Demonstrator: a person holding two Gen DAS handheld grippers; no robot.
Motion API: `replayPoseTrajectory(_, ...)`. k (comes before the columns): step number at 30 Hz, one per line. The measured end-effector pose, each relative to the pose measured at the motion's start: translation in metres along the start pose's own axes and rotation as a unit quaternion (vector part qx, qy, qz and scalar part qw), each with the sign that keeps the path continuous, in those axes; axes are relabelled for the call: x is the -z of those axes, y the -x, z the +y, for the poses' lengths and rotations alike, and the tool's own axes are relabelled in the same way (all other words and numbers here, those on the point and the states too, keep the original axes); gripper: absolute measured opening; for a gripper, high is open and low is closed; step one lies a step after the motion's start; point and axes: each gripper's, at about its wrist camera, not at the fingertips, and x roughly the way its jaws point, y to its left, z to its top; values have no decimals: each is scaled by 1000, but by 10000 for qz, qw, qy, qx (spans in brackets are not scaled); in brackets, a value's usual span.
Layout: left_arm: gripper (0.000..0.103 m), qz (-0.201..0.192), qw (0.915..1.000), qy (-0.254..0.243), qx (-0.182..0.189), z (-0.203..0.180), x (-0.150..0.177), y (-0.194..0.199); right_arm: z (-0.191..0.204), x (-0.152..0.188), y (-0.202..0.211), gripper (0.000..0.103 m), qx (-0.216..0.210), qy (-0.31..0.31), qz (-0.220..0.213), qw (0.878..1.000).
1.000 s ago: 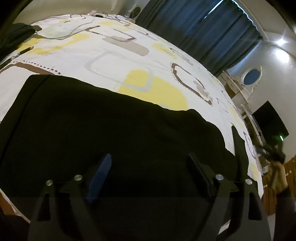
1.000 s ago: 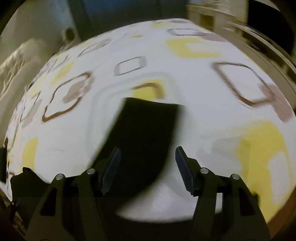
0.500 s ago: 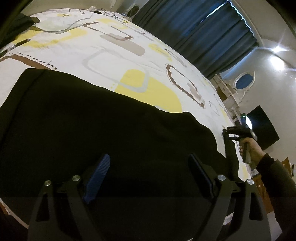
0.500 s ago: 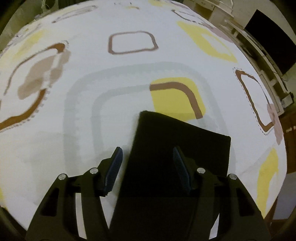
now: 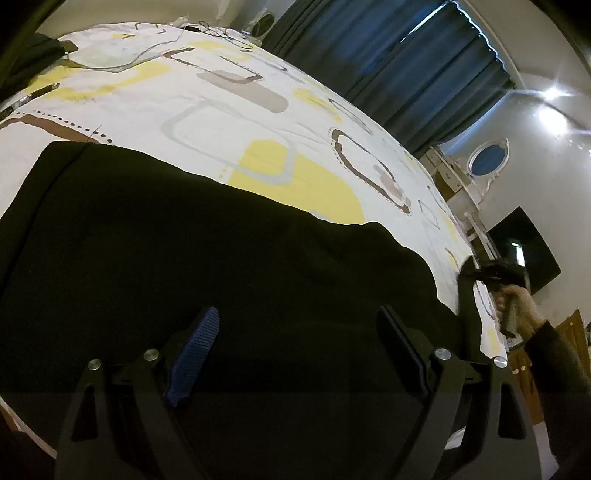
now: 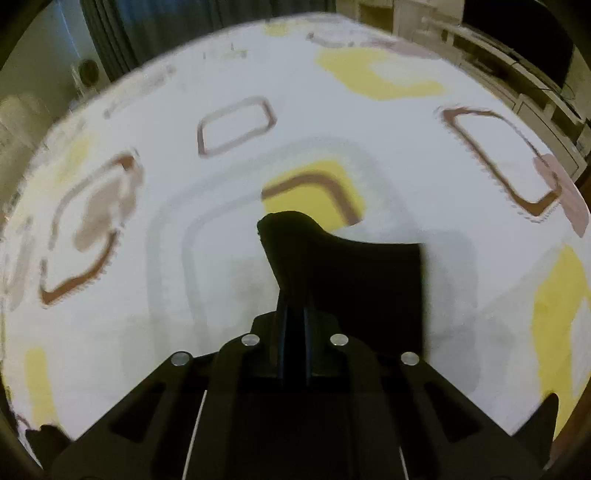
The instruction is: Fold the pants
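Note:
Black pants [image 5: 207,258] lie flat on a bed with a white, yellow and brown patterned sheet [image 5: 221,96]. My left gripper [image 5: 295,332] is open, low over the waist end of the pants, holding nothing. My right gripper [image 6: 294,314] is shut on the black leg hem [image 6: 354,269] and lifts it off the sheet, so the cloth bunches up ahead of the fingers. In the left wrist view the right gripper [image 5: 480,275] and the hand that holds it show at the far right, at the leg end.
Dark blue curtains [image 5: 406,62] hang behind the bed. Cables and small items [image 5: 207,29] lie at the far corner. A dark garment [image 5: 29,55] sits at the left edge. White furniture and a black screen [image 5: 524,243] stand at the right.
My right gripper has closed on the leg hem and raised it off the sheet. My left gripper has stayed open over the waist with only a slight shift.

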Motion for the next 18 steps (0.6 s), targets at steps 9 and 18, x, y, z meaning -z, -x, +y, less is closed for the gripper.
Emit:
replayPoseTrajectory(9, 86, -10, 9999, 166, -35, -3, -1, 4, -127, 61, 135, 7, -615, -845, -1091, 9885)
replayPoseTrajectory(18, 86, 0, 9999, 4, -102, -22, 5, 12, -229, 172, 157, 7, -631, -1785, -1040, 9764)
